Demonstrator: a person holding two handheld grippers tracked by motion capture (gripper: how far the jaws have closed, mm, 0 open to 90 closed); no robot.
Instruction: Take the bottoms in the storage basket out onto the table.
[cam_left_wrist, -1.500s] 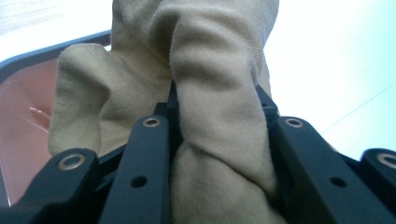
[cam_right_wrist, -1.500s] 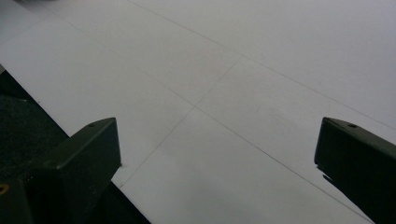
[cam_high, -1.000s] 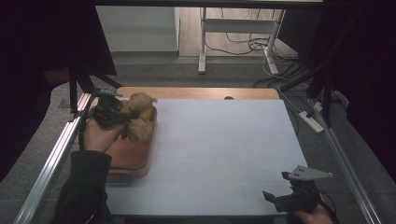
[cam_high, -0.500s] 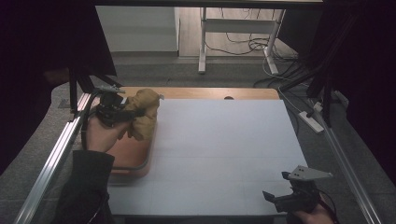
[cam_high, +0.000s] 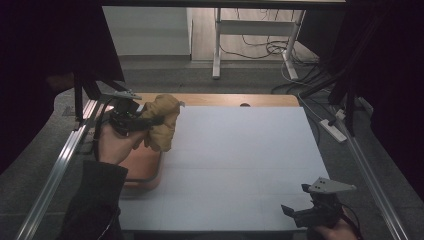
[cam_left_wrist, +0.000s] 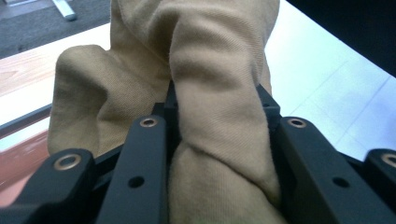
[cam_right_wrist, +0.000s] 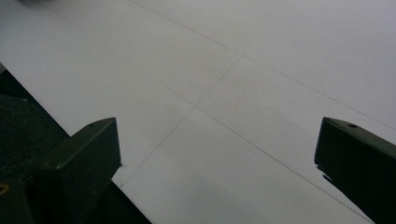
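A tan cloth (cam_high: 162, 122) hangs bunched in the air over the table's left side, with my left gripper (cam_high: 150, 120) shut on it. In the left gripper view a thick fold of the cloth (cam_left_wrist: 219, 102) is pinched between the black jaws, and the left gripper (cam_left_wrist: 217, 105) points toward the white table. Below it sits an orange-brown tray (cam_high: 145, 165) at the table's left edge. My right gripper (cam_high: 292, 212) rests at the near right corner, and in its own view the right gripper (cam_right_wrist: 217, 144) stands open over bare white surface.
The white tabletop (cam_high: 240, 155) spreads between the two grippers. A wooden strip (cam_high: 225, 99) runs along its far edge. Metal rails (cam_high: 60, 165) border the left and right sides. Cables and a power strip (cam_high: 334, 129) lie on the floor to the right.
My left gripper has lifted the cloth up off the tray and carried it a little toward the far side. The right gripper has stayed still.
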